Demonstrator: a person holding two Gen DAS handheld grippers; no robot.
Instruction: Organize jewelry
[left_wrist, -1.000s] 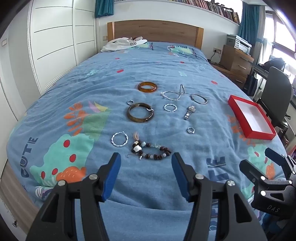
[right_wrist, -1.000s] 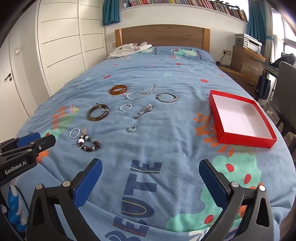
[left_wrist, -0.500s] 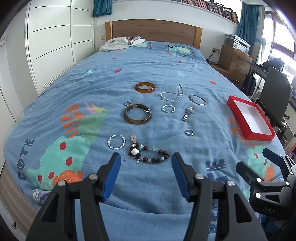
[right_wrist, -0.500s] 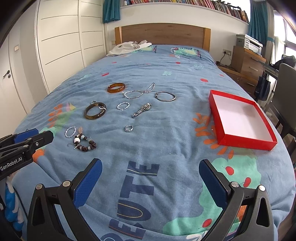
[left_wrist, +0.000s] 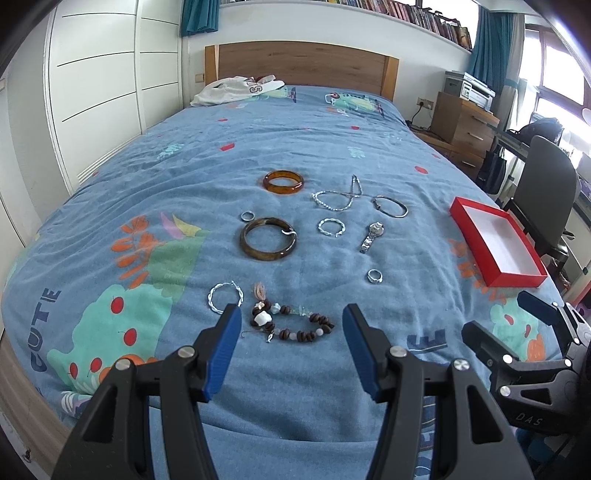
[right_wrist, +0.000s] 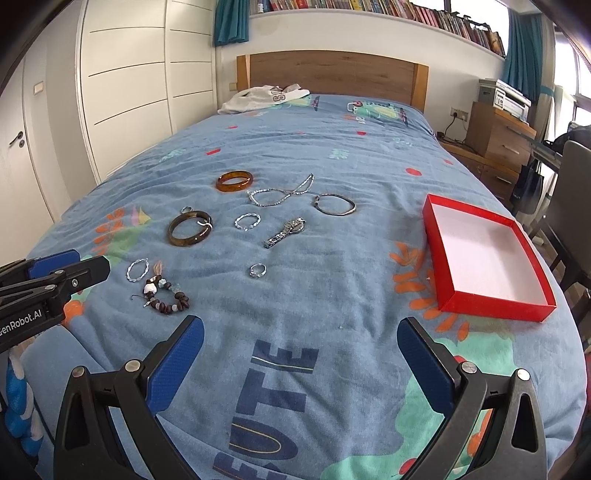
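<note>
Both grippers have drifted slightly back and up from the bed over the last second, so the spread of jewelry sits a little farther ahead of the fingers than before; nothing on the bedspread has been touched.

The left gripper (left_wrist: 291, 347) hangs released and grasps nothing, with the beaded bracelet (left_wrist: 291, 323) lying on the bed (left_wrist: 369, 110) just beyond and between its fingertips. The right gripper (right_wrist: 299, 354) is spread wide and also holds nothing; the red box (right_wrist: 443, 254) lies ahead of its right finger, well apart from the jewelry.

By my judgement the beaded bracelet is light and limp, strung loosely, so it will sag and swing once lifted; pinching a run of the brown beads should hold better than the smooth pale ones. The twisted silver hoop (left_wrist: 226, 297), just past the left fingertip, looks thin and stiff but slippery. The brown bangle (left_wrist: 267, 239) and the amber bangle (left_wrist: 283, 181) farther ahead are rigid, glossy and possibly brittle; gripping across the band seems safest. The watch (left_wrist: 371, 236) and the small ring (left_wrist: 374, 276) lie low in the soft cover, so the fingers may dig into the fabric.

Readable writing: "CUTE" printed on the bedspread, "DAS" on the right gripper's body in the left view, and "enRobot.AI" on the left gripper's body in the right view.
</note>
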